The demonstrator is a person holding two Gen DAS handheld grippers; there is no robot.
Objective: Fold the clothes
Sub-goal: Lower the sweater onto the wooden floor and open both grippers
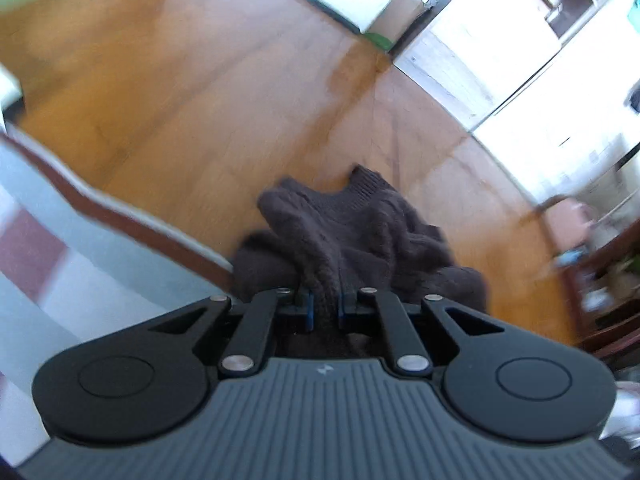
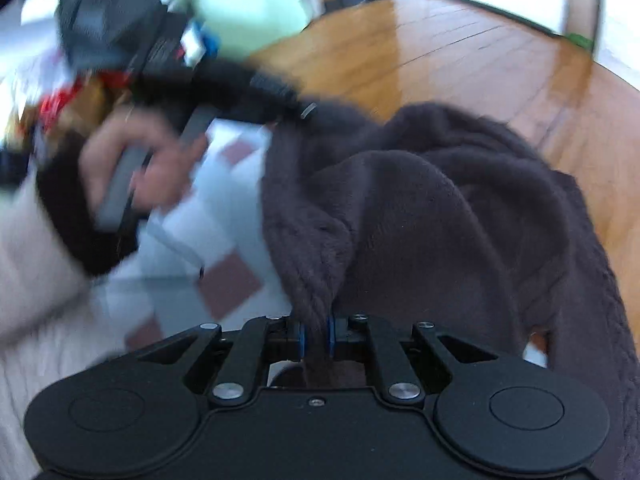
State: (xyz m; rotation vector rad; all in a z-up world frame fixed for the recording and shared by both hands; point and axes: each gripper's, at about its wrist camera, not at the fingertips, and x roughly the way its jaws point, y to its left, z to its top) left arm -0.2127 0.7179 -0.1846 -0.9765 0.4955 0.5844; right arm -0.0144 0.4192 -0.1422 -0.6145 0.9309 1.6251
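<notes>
In the left wrist view, a pale checked cloth (image 1: 52, 264) with a dark red edge fills the left side, blurred. The wooden floor (image 1: 200, 92) spreads across the middle and top. At bottom centre the left gripper (image 1: 324, 312) is clenched on a fold of the dark brown knit sweater (image 1: 352, 232), which bunches up just beyond the blue pads and hides the floor behind it. A cardboard box (image 1: 400, 12) stands against the white wall in the upper right, and dark wooden furniture (image 1: 608, 292) sits at the right edge.

In the right wrist view, a hand (image 2: 136, 168) in a dark cuff and pale sleeve grips a grey handle at the left, above the same checked cloth (image 2: 224, 248); blurred clutter lies in the upper left. At bottom centre the right gripper (image 2: 316, 340) is closed on a thick edge of the sweater (image 2: 440, 208), whose bulk covers the centre and right of the frame and blocks much of the floor (image 2: 460, 48). The other gripper (image 2: 308, 112) bites the sweater's far edge, upper centre.
</notes>
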